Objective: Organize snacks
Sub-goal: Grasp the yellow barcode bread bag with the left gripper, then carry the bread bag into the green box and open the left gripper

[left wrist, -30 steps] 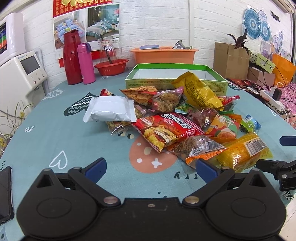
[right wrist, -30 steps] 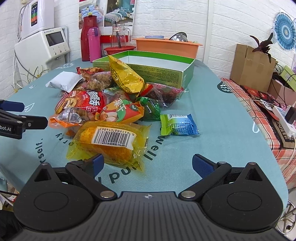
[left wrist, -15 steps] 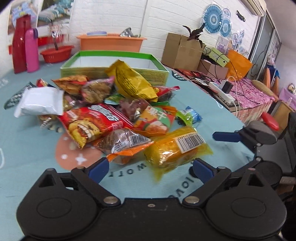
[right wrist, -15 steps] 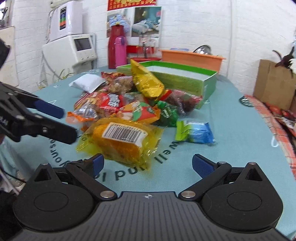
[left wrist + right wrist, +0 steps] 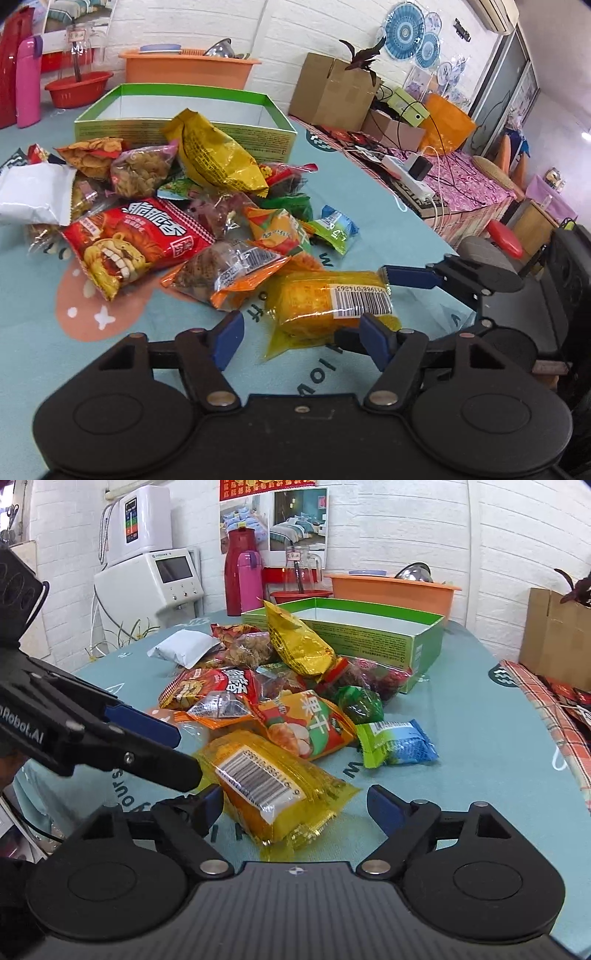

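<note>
Left tongs [image 5: 301,334] swung toward yellow packet [image 5: 325,301], narrowing around it, right tongs [image 5: 295,806] apart, purifier [image 5: 147,579] right-view only.

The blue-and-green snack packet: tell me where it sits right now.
In the right wrist view the blue-and-green snack packet lies alone on the teal tablecloth at the pile's right edge, just right of the orange dried-fruit bag, below the dark green packet.
</note>
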{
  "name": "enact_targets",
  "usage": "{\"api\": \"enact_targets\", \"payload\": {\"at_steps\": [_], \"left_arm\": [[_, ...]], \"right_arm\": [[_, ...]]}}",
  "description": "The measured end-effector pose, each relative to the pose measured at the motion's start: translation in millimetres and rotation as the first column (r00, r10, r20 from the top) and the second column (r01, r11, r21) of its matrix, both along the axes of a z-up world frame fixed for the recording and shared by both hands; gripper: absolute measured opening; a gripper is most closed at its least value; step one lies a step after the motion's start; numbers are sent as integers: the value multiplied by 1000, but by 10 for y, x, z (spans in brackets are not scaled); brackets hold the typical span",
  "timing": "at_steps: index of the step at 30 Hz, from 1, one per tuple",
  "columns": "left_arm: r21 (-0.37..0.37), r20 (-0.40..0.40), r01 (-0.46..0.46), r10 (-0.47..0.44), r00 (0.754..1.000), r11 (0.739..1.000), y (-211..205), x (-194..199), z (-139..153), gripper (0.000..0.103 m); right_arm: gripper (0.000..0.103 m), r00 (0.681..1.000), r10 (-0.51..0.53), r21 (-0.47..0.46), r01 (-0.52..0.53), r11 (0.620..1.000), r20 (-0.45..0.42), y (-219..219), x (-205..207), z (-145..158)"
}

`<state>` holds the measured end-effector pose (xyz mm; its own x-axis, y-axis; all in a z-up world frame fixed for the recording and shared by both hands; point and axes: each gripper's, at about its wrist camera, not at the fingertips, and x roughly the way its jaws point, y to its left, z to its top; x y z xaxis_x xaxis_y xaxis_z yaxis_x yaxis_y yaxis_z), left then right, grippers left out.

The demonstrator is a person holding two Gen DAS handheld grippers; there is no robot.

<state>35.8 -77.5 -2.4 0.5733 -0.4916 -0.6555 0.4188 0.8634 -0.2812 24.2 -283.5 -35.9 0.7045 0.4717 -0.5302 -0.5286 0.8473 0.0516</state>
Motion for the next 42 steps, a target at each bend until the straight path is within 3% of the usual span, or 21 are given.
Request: {"api": "enact_targets", "payload": {"at_steps": [6,7,8,10,11,12,19,24,28,34,42], "left_arm": [[-40,-39,31,-32,999,999,-94,170,-94,77],[-45,-53,33,-36,998,998,-108,208,-128,76],[-55,-73,33,-37,997,998,-116,256,-169,71],[-57,-96,8,-13,995,998,-102,291,-212,55],[-68,-99,8,-14,995,998,-81,273,-194,45],[-81,-91,10,-18,996,997,-58,230,-151,43],[-99,101,39,-29,994,994,19,100,389,42],[-100,195,17,3,981,995,65,403,722,42],[-103,239,-7,31,971,995,167,756,896,42],[-107,194,-36,57,979,994,293,1409,838,42],[-77,101,-70,78,992,995,315,2067,549,43]], "right_arm": [[103,999,-43,-9,42,999,-11,-74,-98,-11],[98,999,-40,-1,40,999,-19,-71,-84,-21],[85,999,-39,5,39,999,-27,-58,-61,-34],[71,998,-46,-15,45,999,-36,1,-16,-58],[58,999,-52,-38,51,998,-13,26,-25,-54],[55,999,-39,-42,39,998,5,36,-49,-18],[53,983,-6,-41,14,999,185,33,-160,482],[53,949,-7,-40,21,999,315,162,99,740],[54,929,-17,-18,26,999,371,273,454,886],[54,926,-34,1,36,999,376,378,1065,874],[54,960,-90,48,80,996,267,434,1681,593]]}}
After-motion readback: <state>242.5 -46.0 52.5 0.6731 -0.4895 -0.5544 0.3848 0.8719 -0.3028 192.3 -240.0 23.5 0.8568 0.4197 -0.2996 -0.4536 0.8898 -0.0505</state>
